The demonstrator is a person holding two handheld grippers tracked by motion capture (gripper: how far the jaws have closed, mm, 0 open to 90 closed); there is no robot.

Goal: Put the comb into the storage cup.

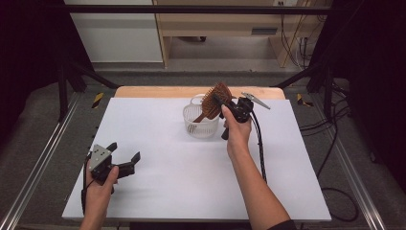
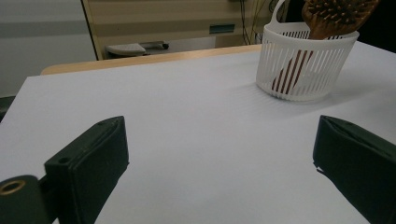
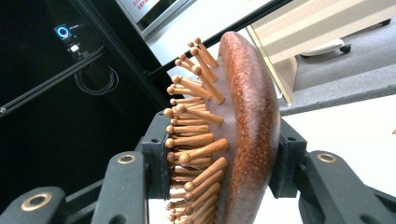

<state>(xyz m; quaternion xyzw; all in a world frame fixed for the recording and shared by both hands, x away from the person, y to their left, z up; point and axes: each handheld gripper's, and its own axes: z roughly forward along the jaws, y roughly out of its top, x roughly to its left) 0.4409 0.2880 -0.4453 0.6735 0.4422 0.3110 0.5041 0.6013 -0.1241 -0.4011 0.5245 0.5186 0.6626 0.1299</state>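
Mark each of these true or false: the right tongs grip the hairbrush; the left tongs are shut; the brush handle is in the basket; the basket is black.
1. The right tongs grip the hairbrush. True.
2. The left tongs are shut. False: open, holding nothing.
3. The brush handle is in the basket. True.
4. The basket is black. False: it is white.

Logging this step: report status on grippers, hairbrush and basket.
Right gripper clamped on wooden hairbrush head, handle down in white basket. Left gripper open, idle, low over table. Nothing in the way.
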